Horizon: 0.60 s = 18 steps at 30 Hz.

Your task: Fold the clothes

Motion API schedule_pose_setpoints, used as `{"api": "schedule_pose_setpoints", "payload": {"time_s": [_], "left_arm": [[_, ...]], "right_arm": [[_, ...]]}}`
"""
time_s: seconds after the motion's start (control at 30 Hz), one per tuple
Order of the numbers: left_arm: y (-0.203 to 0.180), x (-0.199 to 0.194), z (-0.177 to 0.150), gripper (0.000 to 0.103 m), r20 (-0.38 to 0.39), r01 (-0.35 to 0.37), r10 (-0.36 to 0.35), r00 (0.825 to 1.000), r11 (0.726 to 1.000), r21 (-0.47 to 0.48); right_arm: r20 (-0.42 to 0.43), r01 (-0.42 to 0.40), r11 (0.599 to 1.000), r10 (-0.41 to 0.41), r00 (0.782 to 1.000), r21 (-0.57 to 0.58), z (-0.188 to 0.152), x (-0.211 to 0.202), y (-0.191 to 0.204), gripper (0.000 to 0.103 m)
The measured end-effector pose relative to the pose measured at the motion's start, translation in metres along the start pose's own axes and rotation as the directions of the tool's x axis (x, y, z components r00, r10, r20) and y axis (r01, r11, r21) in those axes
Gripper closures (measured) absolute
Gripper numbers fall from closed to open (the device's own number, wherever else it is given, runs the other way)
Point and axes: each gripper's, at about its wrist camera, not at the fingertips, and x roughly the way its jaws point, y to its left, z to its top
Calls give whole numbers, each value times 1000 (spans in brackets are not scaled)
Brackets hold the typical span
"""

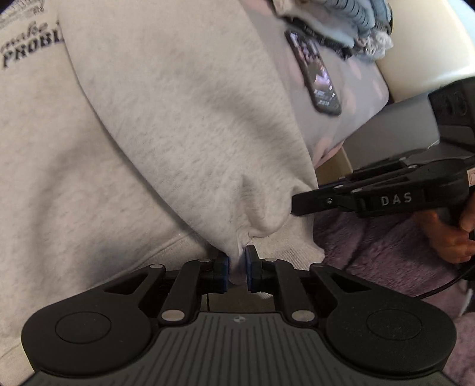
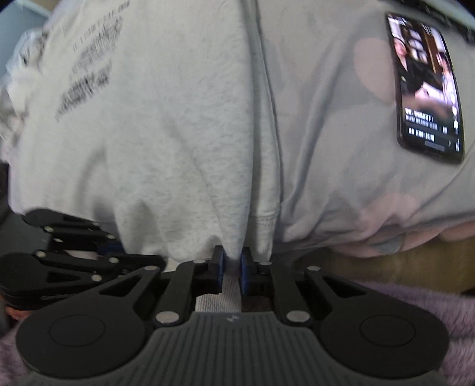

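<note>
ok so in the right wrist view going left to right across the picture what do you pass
left gripper at the lower left edge → printed lettering on the grey sweatshirt → right gripper, jaws shut on the sweatshirt's hem → spotted bedsheet → phone lying on the sheet

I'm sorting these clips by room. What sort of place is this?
Probably a bedroom: the grey sweatshirt lies on a spotted bedsheet, with a phone on it and piled clothes behind.
</note>
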Motion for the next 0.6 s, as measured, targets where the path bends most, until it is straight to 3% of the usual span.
{"api": "schedule_pose_setpoints", "payload": {"time_s": [0.13, 0.27, 0.47, 0.6], "left_arm": [[4, 3, -3, 94, 15, -3, 3, 1000, 1000, -12], [2, -1, -5, 94, 23, 11, -11, 1000, 1000, -6], [-5, -4, -4, 94, 34, 39, -39, 999, 999, 4], [-9, -6, -4, 94, 40, 57, -58, 998, 998, 11]], "right_arm": [[-1, 66, 997, -66, 998, -50, 1, 9, 7, 91], [10, 18, 1000, -18, 1000, 5, 1, 0, -2, 91], [98, 37, 999, -35, 995, -22, -12, -50, 1, 93], [48, 31, 999, -32, 998, 17, -4, -37, -7, 93]]}}
